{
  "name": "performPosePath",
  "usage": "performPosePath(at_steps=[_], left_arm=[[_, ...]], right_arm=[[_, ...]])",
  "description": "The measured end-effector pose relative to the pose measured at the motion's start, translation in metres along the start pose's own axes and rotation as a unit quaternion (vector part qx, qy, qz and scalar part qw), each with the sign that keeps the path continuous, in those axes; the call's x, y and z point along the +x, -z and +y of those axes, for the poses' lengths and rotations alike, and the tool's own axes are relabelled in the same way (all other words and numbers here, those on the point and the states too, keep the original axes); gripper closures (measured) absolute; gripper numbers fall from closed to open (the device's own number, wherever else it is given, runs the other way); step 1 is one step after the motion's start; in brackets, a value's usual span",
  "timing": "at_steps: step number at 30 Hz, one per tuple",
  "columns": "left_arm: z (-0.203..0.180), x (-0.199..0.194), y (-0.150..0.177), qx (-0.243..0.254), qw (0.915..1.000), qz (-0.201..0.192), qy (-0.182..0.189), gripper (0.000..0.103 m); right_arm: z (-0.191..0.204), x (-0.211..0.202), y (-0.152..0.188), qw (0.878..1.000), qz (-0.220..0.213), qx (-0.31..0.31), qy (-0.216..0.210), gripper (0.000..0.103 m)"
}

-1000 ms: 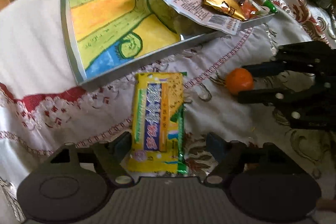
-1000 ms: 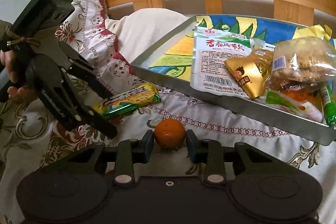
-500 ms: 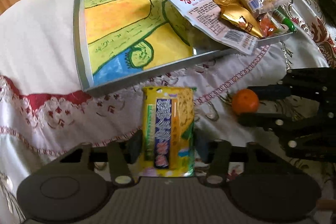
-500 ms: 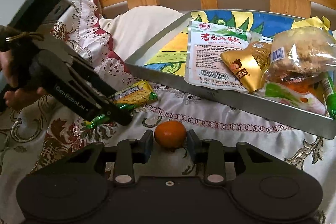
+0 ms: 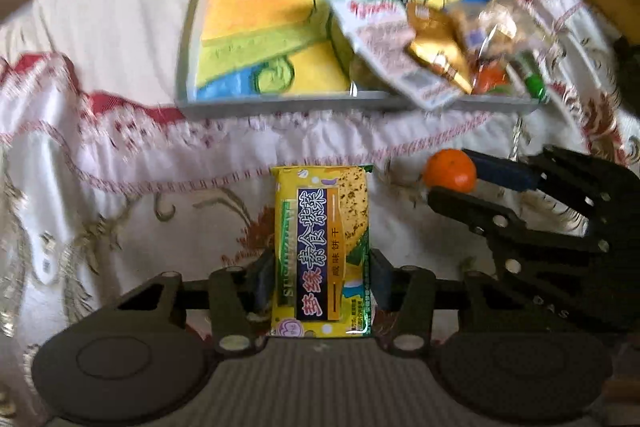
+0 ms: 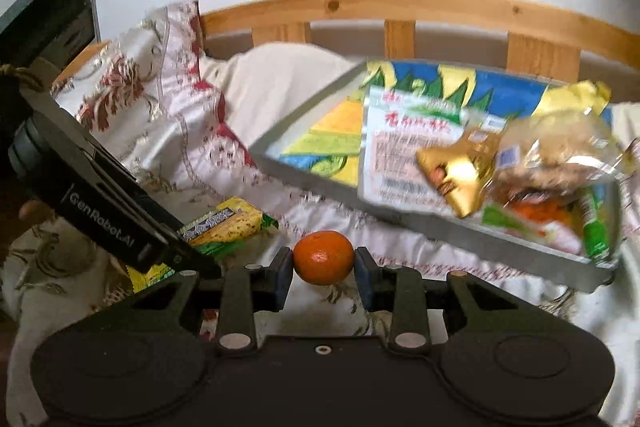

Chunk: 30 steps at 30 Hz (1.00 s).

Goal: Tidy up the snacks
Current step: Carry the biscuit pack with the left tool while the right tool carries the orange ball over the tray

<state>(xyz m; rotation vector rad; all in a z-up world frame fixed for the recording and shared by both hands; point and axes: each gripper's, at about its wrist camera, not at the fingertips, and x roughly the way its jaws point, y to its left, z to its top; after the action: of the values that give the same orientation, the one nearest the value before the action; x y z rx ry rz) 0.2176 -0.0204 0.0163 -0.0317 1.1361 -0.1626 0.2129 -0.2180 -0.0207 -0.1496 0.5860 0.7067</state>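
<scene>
A yellow cracker packet [image 5: 320, 251] stands lengthwise between the pads of my left gripper [image 5: 322, 279], which is shut on it and holds it above the embroidered cloth. My right gripper [image 6: 323, 273] is shut on a small orange [image 6: 323, 257], just over the cloth. In the left wrist view the orange [image 5: 450, 171] and right gripper [image 5: 452, 181] show at the right. The right wrist view has the left gripper [image 6: 196, 259] and packet [image 6: 228, 227] at the left. Beyond both lies a grey tray [image 5: 280, 105] with a painted bottom, its right end piled with snack bags [image 5: 436, 55].
The tray [image 6: 320, 183] rests on a white cloth with red and gold embroidery [image 5: 120, 187]. A wooden rail [image 6: 400, 7] runs behind it, with drawings on the wall above. A hand [image 6: 28, 211] grips the left tool. The tray's left half holds nothing.
My left gripper closed on the cracker packet, lifted it and rolled, so the tray now lies square ahead. The right gripper rose slightly with the orange.
</scene>
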Motion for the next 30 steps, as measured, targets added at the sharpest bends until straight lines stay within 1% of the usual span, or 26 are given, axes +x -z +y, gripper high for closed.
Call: performPosePath(at_steps=[3, 6, 9, 12, 15, 18, 21, 25, 30], left_arm=[[-0.005, -0.016, -0.013, -0.004, 0.9998, -0.02, -0.005, 0.051], [-0.015, -0.029, -0.033, -0.009, 0.9989, -0.047, -0.006, 0.051], [-0.03, -0.031, -0.057, -0.012, 0.9974, -0.071, -0.005, 0.051], [-0.048, -0.029, -0.083, -0.009, 0.9958, -0.091, -0.006, 0.051], [-0.067, -0.022, -0.106, -0.009, 0.9944, -0.105, -0.004, 0.051], [-0.085, -0.008, -0.127, -0.008, 0.9933, -0.116, -0.004, 0.051], [-0.1, 0.01, -0.146, -0.004, 0.9929, -0.119, -0.006, 0.051], [-0.113, 0.036, -0.163, -0.005, 0.993, -0.118, -0.01, 0.051], [-0.111, 0.056, -0.172, -0.028, 0.9925, -0.118, -0.017, 0.051]], right_arm=[[-0.004, -0.018, -0.008, 1.0, -0.024, 0.005, 0.011, 0.068], [-0.013, -0.035, -0.015, 0.998, -0.046, 0.021, 0.029, 0.068], [-0.026, -0.045, -0.021, 0.996, -0.064, 0.032, 0.055, 0.068], [-0.044, -0.05, -0.024, 0.993, -0.071, 0.057, 0.076, 0.068], [-0.06, -0.053, -0.026, 0.989, -0.074, 0.081, 0.104, 0.068], [-0.074, -0.054, -0.025, 0.984, -0.075, 0.103, 0.122, 0.068], [-0.088, -0.05, -0.025, 0.98, -0.066, 0.119, 0.144, 0.068], [-0.104, -0.04, -0.023, 0.975, -0.046, 0.136, 0.167, 0.068], [-0.111, -0.027, -0.021, 0.974, -0.039, 0.139, 0.176, 0.068]])
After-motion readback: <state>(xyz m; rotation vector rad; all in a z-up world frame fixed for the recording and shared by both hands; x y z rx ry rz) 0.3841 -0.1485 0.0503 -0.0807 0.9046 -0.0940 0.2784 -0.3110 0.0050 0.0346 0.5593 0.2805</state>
